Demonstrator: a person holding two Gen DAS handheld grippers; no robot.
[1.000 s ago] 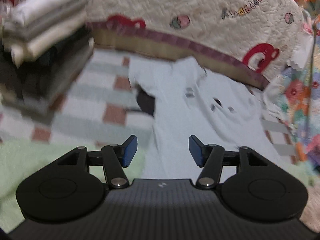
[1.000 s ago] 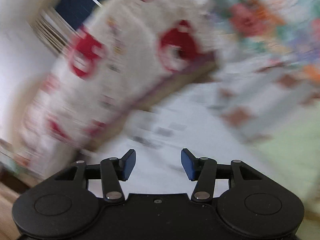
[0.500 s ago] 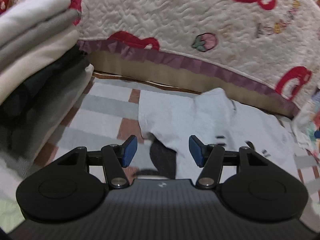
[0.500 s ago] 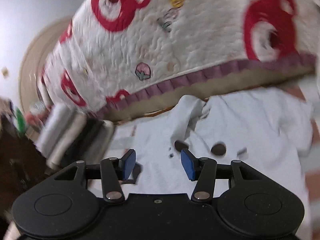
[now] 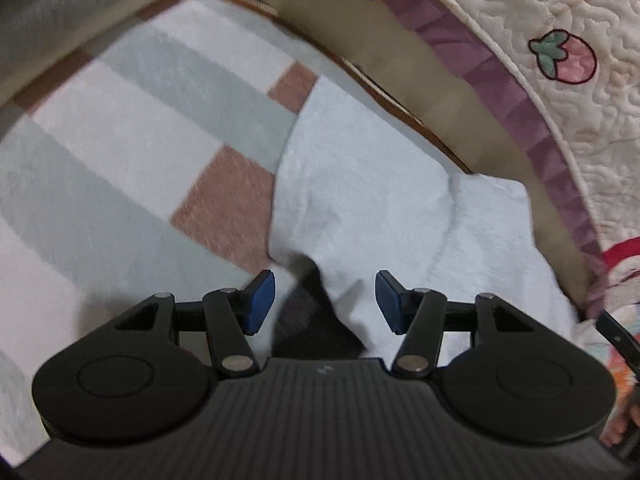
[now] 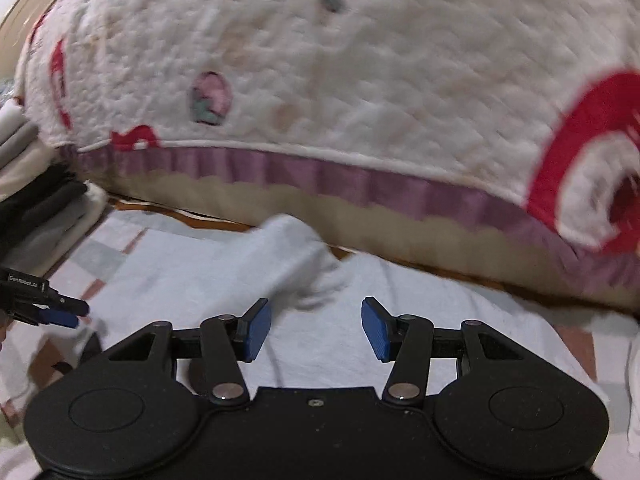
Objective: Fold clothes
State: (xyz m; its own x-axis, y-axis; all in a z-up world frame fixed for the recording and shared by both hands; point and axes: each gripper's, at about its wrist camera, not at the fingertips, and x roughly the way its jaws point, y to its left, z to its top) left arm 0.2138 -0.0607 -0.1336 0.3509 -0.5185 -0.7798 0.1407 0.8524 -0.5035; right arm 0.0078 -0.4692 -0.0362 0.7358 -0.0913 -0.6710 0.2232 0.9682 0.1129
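Both tools (image 5: 325, 302) (image 6: 316, 328) gape over a pale garment (image 6: 360, 292) spread crosswise.

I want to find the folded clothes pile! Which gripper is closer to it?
Left. The left gripper sits just below the folded pile; the right gripper is farther off, over the white shirt.

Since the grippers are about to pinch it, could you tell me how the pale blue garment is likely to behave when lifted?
The pale blue garment will probably be floppy: it lies flat with soft wrinkles and a limp sleeve flopped over. It looks thin and light, so it should drape from the left gripper and right gripper. The checked blanket beneath may drag slightly.
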